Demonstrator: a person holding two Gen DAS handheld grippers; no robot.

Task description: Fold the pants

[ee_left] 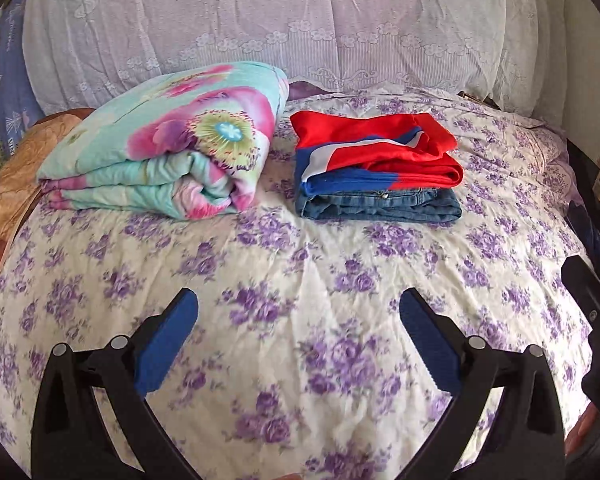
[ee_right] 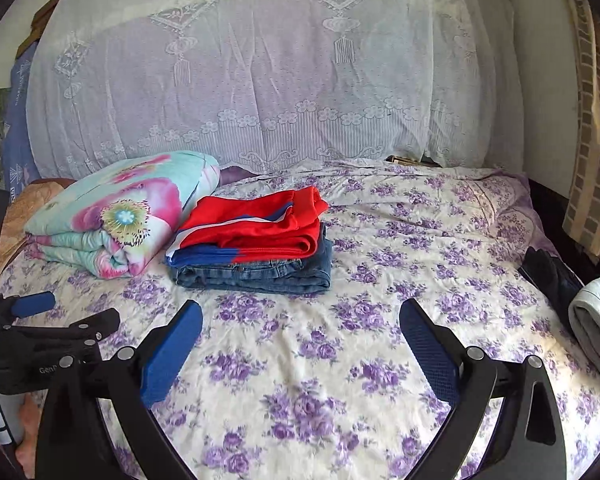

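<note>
Folded red, blue and white pants (ee_left: 376, 156) lie on top of folded blue jeans (ee_left: 380, 206) on the bed, in the middle distance. The same stack shows in the right wrist view, red pants (ee_right: 256, 226) over jeans (ee_right: 256, 274). My left gripper (ee_left: 299, 302) is open and empty, held above the flowered bedsheet (ee_left: 300, 360) well short of the stack. My right gripper (ee_right: 301, 314) is open and empty, just short of the jeans. The left gripper also shows at the left edge of the right wrist view (ee_right: 40, 312).
A folded flowered quilt (ee_left: 164, 144) lies left of the stack. A lace-covered pile (ee_left: 260, 20) stands at the back. An orange pillow (ee_left: 16, 192) is at the far left. Grey and dark garments (ee_right: 596, 320) lie at the bed's right edge.
</note>
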